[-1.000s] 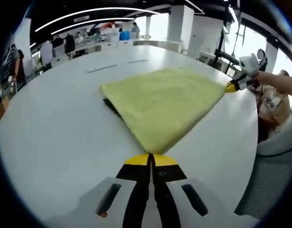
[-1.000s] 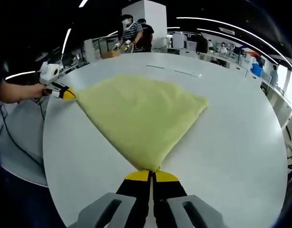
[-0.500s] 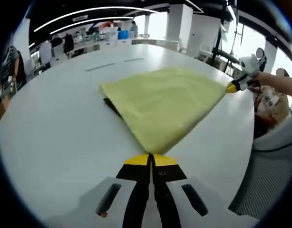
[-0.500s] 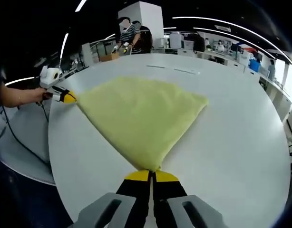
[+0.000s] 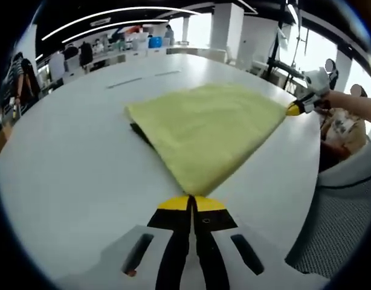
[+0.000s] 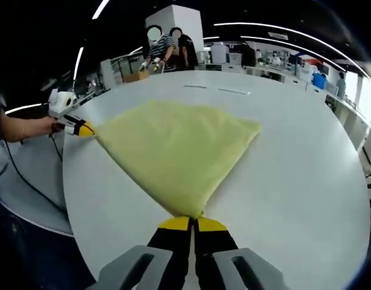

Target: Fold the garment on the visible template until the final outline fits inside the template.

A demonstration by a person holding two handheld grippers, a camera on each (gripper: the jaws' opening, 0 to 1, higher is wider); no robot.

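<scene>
Mid-fold: left gripper (image 5: 191, 202) and right gripper (image 6: 191, 222) each pinching a garment (image 5: 205, 130) corner at frame bottom, next needing a joint carry-over.

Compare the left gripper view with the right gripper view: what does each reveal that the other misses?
The left gripper view alone reveals a dark layer peeking from under the garment's far-left edge. The right gripper view alone has a cable trailing below the table edge. Both share the yellow garment on the white table, with the left gripper and right gripper each shut on a corner.
</scene>
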